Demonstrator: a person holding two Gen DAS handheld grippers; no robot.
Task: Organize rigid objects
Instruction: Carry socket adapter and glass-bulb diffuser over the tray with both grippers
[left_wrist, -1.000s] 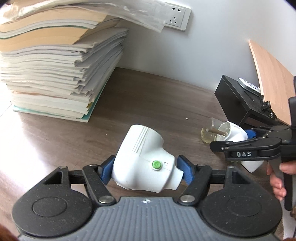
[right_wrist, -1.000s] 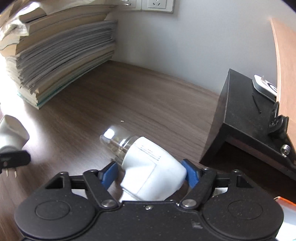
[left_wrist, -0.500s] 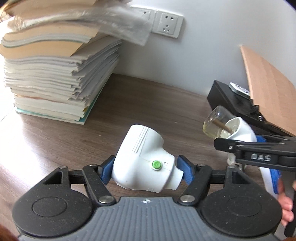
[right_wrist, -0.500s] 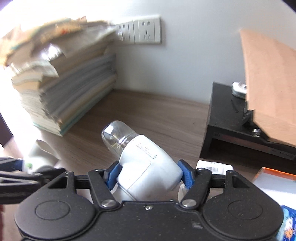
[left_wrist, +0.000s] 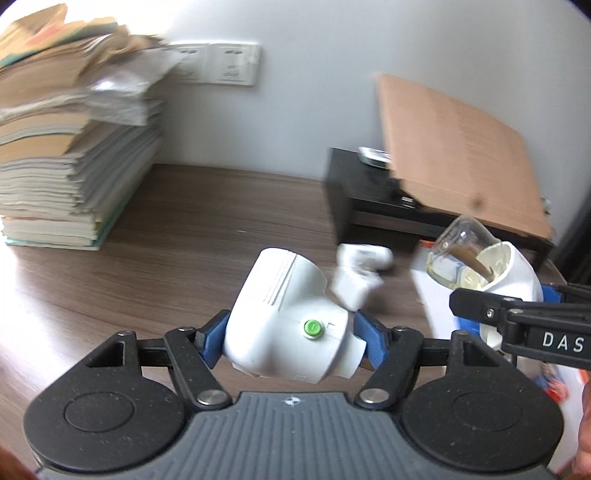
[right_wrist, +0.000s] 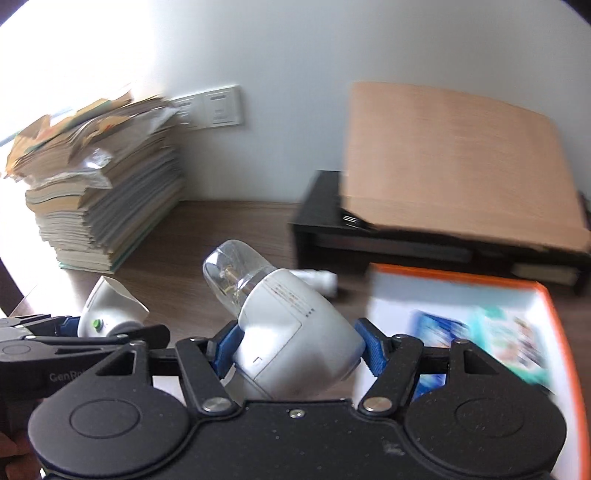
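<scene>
Both jaws clamped: left gripper (left_wrist: 291, 338) on white plug-in unit (left_wrist: 288, 321), right gripper (right_wrist: 297, 349) on bottle-fitted diffuser (right_wrist: 291, 332). Keep level over orange-rimmed box (right_wrist: 554, 317), lower right.

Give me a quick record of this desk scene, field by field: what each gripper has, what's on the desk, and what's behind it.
left gripper: shut on white plug-in unit with green button
right gripper: shut on white unit with glass bottle
surface: dark wood desk
desk left: tall paper stack
desk right: black stand, cardboard sheet leaning over it
near right: orange-edged box
loose item: small white piece, blurred
wall: sockets
</scene>
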